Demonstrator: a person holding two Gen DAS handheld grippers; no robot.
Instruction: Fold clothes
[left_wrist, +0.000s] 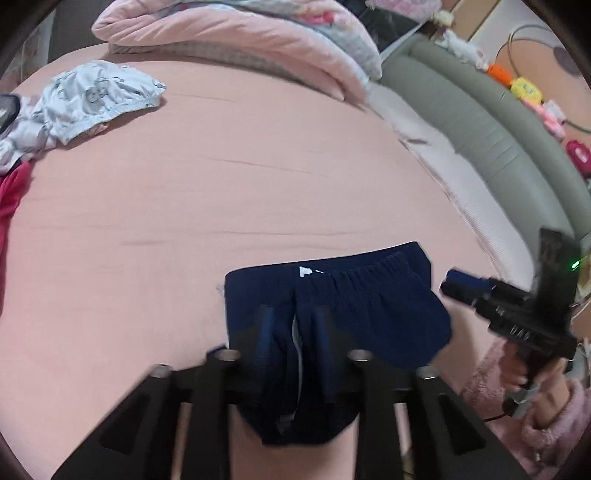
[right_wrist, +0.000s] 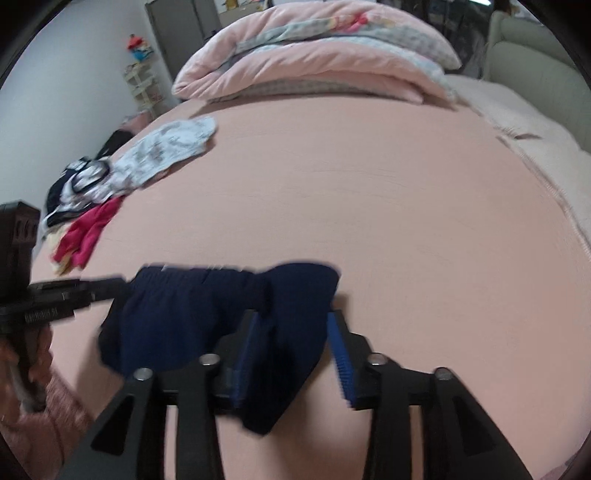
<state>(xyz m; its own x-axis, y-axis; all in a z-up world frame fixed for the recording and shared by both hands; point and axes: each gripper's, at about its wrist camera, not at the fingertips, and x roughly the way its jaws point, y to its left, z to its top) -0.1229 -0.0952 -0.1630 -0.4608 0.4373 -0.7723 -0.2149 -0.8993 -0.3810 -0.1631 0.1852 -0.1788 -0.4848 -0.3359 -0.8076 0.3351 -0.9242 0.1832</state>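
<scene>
A pair of navy shorts (left_wrist: 369, 306) with an elastic waistband lies on the pink bed sheet (left_wrist: 221, 192), near its front edge. My left gripper (left_wrist: 293, 321) is shut on the left part of the shorts, with cloth bunched between the fingers. The shorts also show in the right wrist view (right_wrist: 192, 317). My right gripper (right_wrist: 297, 325) is open, its blue pads apart, with the right end of the shorts lying between them. In the left wrist view the right gripper (left_wrist: 454, 286) is beside the shorts' right edge. In the right wrist view the left gripper (right_wrist: 110, 288) meets their left edge.
A light blue printed garment (left_wrist: 99, 96) and a pink-red one (left_wrist: 13, 199) lie at the far left with other clothes. A folded pink duvet (left_wrist: 236, 33) is at the back. A grey padded bed side (left_wrist: 491, 122) with toys runs along the right.
</scene>
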